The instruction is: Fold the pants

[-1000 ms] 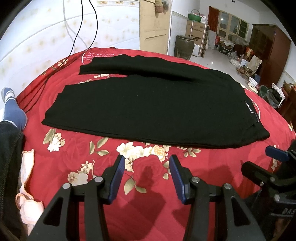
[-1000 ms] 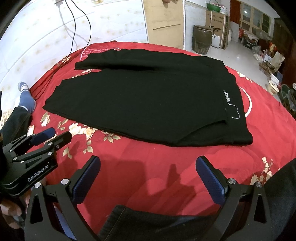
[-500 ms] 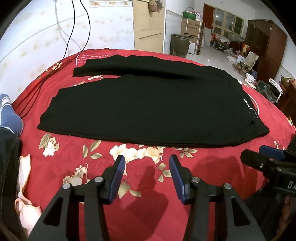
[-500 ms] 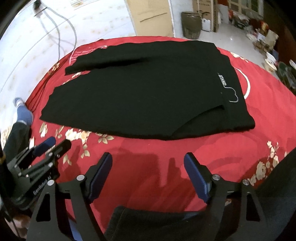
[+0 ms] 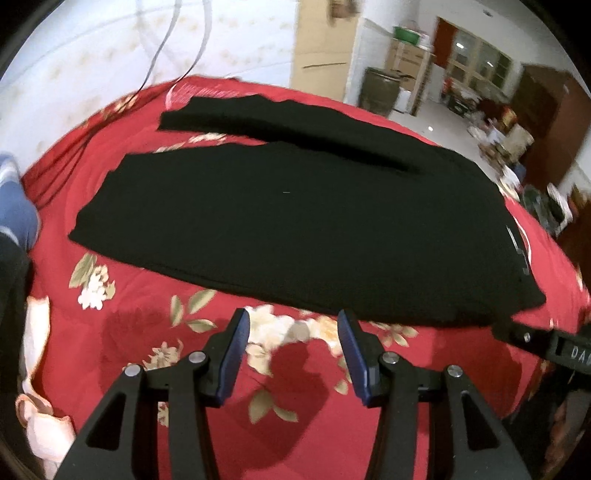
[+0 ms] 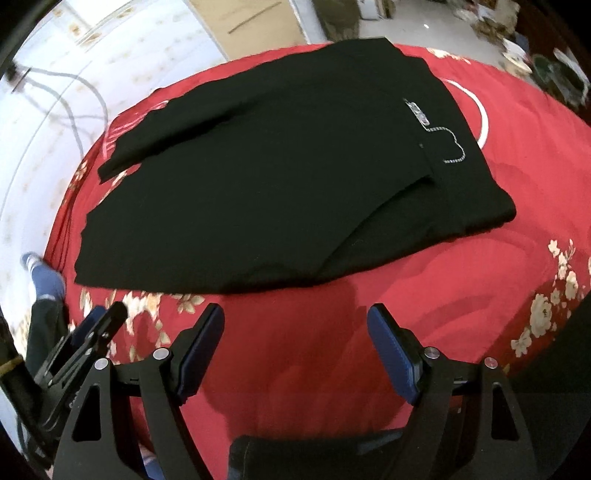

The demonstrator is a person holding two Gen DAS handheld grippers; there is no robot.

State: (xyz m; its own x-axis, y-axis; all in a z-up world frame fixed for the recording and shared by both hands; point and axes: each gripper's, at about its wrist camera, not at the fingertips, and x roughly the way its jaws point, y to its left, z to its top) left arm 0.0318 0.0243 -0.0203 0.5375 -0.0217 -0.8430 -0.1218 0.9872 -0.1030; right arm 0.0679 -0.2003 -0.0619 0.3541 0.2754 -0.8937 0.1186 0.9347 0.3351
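Black pants [image 5: 295, 221] are lying flat on a red floral bedspread [image 5: 147, 325]. The left gripper [image 5: 291, 350] and right gripper [image 6: 295, 343] are hovering before the near edge, jaws apart and empty, likely approaching; next, gripping that edge.

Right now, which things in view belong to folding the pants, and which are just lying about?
Belongs to the job:
- black pants, spread flat
- red floral bedspread under them
- left claw and right claw, both open and empty

Lying about:
- black cables on the wall
- dark jar
- green basin
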